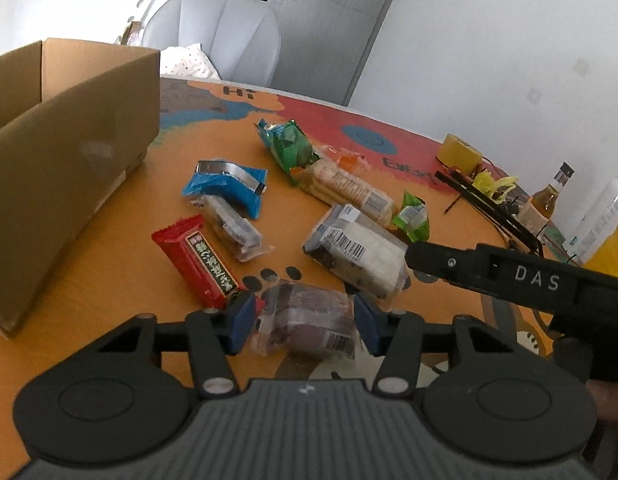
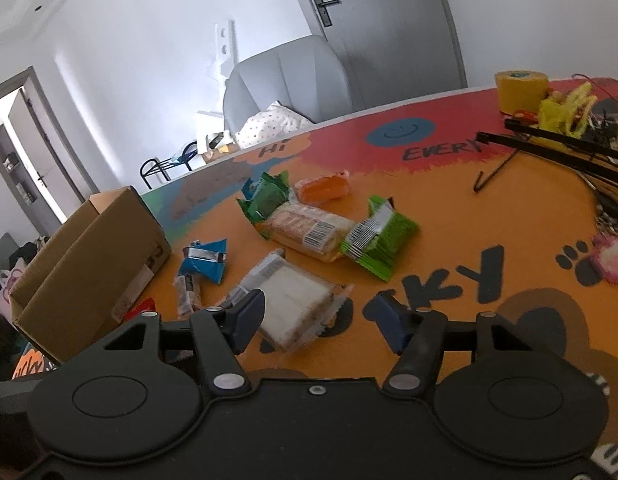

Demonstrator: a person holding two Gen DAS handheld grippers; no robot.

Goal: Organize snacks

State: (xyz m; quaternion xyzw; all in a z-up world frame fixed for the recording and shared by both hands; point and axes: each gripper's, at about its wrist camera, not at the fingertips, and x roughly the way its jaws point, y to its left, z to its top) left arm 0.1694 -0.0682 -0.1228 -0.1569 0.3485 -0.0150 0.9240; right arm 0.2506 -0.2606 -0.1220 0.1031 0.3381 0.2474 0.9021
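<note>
Left gripper (image 1: 305,322) is tilted down at the table (image 1: 109,264), low over it, blue pads (image 1: 241,322) on either side of a clear-wrapped dark snack pack (image 1: 307,324). Both pads sit right against the wrapper, so it reads as pinching the pack; pack is on the tabletop at the near edge of the snack pile.

Right gripper (image 2: 323,322) is also angled down, coming in from the right; in the left wrist view its black body (image 1: 521,280) crosses just right of the white sandwich pack (image 1: 361,252). Its pads (image 2: 247,318) straddle that white sandwich pack (image 2: 297,308): left pad touches or overlaps the pack's near left corner, right pad stands clear of it with bare table between. So half-spread, nothing gripped.

Other snacks on the table:
- red bar (image 1: 197,260), just left of the dark pack
- blue packet (image 1: 229,190), with a clear pack beside it
- green packets and a cracker sleeve (image 2: 309,232) further back
- orange packet (image 2: 323,188) behind those

Cardboard box (image 1: 65,160) stands open on the left, well apart from both grippers.
</note>
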